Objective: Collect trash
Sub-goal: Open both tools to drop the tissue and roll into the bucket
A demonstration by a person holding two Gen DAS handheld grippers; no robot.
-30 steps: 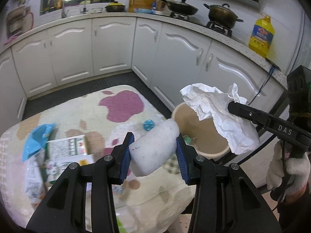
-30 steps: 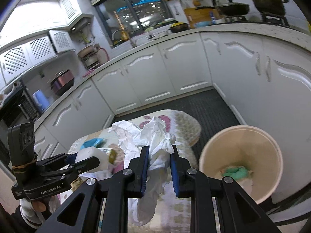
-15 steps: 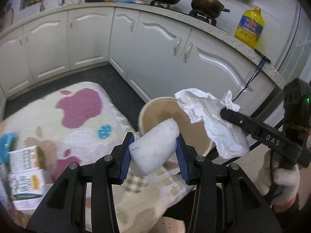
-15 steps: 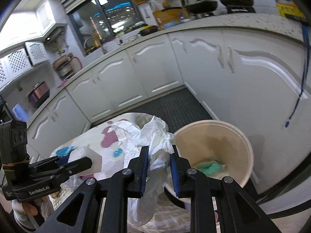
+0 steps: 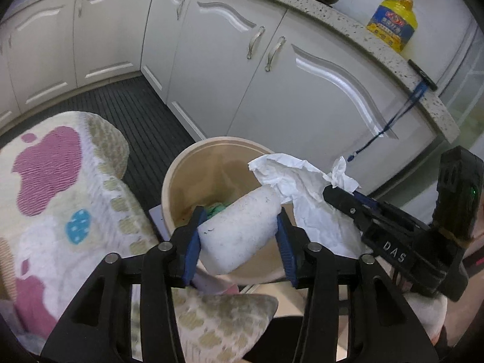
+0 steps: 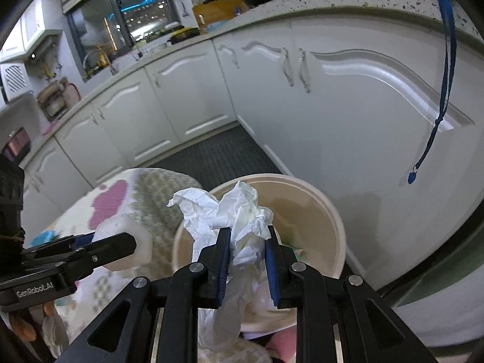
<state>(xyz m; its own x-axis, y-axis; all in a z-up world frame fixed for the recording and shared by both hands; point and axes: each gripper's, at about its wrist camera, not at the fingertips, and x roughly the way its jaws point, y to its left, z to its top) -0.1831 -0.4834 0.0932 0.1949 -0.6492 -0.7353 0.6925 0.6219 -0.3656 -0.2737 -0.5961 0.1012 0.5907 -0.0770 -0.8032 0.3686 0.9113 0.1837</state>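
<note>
A beige round trash bin (image 5: 181, 163) stands on the floor beside the table, with a green scrap (image 5: 217, 207) inside. My left gripper (image 5: 239, 214) hangs over the bin's near rim with a white foam block (image 5: 239, 233) between its blue pads. Its jaws are opening, and both pads still touch the block. My right gripper (image 6: 248, 233) is shut on a crumpled white paper (image 6: 217, 208) just above the bin (image 6: 332, 211). The left wrist view has that paper (image 5: 302, 187) at the right, over the bin's mouth. The foam block (image 6: 133, 236) shows at the left of the right wrist view.
A table under a patterned cloth (image 5: 60, 181) fills the left and runs under the left gripper. White cabinets (image 5: 302, 90) curve behind the bin. A yellow oil bottle (image 5: 391, 27) stands on the counter, and a blue lanyard (image 6: 444, 60) hangs from it. A dark mat (image 5: 136, 112) covers the floor.
Both grippers have swung right and down from above the table to over the bin, carrying the block and the paper. The left jaws stand slightly wider than before.
</note>
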